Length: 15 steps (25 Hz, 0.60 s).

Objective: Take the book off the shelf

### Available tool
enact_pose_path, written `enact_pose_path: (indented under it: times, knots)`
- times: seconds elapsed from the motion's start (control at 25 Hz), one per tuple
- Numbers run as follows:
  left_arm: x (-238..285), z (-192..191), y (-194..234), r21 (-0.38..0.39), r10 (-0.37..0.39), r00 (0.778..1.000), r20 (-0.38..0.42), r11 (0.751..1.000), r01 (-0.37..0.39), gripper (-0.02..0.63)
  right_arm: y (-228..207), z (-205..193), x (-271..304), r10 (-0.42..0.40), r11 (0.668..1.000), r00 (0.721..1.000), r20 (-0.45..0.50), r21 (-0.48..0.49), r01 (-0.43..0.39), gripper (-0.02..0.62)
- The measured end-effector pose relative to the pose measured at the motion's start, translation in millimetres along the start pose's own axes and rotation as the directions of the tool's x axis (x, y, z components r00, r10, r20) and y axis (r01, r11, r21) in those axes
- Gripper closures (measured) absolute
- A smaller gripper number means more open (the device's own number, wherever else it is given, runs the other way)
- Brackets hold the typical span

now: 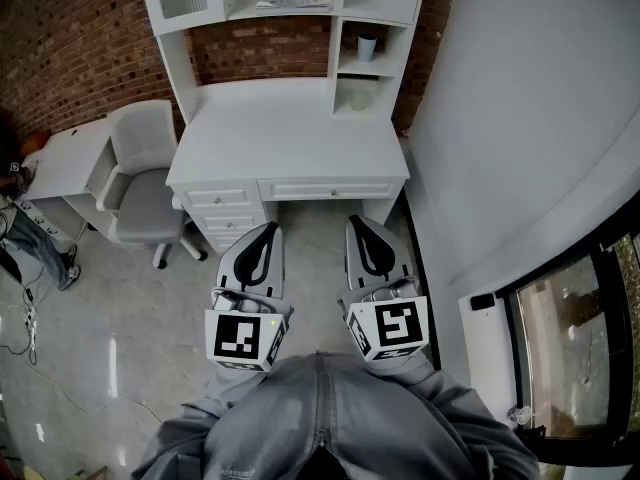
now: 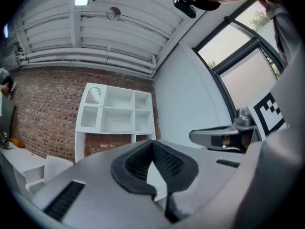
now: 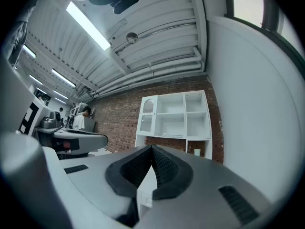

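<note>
Well short of desk hutch [image 1: 182, 73]: L gripper [image 1: 265, 230] & R gripper [image 1: 358, 224] are held side by side, jaws fully closed, nothing gripped. Prob. pre-approach. Book [image 1: 292, 4] is laid flat on upper shelf [image 1: 245, 9].

1. Even, cool indoor light; ceiling strip lights [image 3: 88, 25] glow overhead, and daylight enters the window [image 1: 575, 328].
2. Pale glare streaks mark the glossy floor [image 1: 110, 363].
3. Fisheye bending and black corners frame both gripper views; the right gripper [image 3: 152, 148] looms soft, close to the lens.
</note>
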<state>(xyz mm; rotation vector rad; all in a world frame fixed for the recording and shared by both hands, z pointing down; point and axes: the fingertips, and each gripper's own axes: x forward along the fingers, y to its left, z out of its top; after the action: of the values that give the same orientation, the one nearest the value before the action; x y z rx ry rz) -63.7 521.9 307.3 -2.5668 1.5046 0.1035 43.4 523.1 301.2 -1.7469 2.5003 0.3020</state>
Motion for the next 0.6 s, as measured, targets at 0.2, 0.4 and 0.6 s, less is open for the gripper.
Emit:
enact_pose_path:
  times: [0.2, 0.4, 0.6]
  knots:
    - [6.3, -0.7, -0.3, -0.001, 0.019, 1.0, 0.0, 1.0, -0.019, 0.6, -12.7, -4.6, 0.9, 0.0, 1.0, 1.0, -0.009, -0.001, 0.0, 0.569]
    - [14.3, -3.0, -9.8, -0.006, 0.032, 0.999, -0.01, 0.999, -0.032, 0.6, -22.9, -8.5, 1.8, 0.019, 1.0, 1.0, -0.008, 0.008, -0.019, 0.569]
    - [20.9, -14.4, -17.1, -0.01, 0.039, 0.999, -0.035, 0.999, -0.04, 0.6, -31.7, -17.6, 4.4, 0.034, 0.999, 0.999, -0.005, 0.034, -0.033, 0.569]
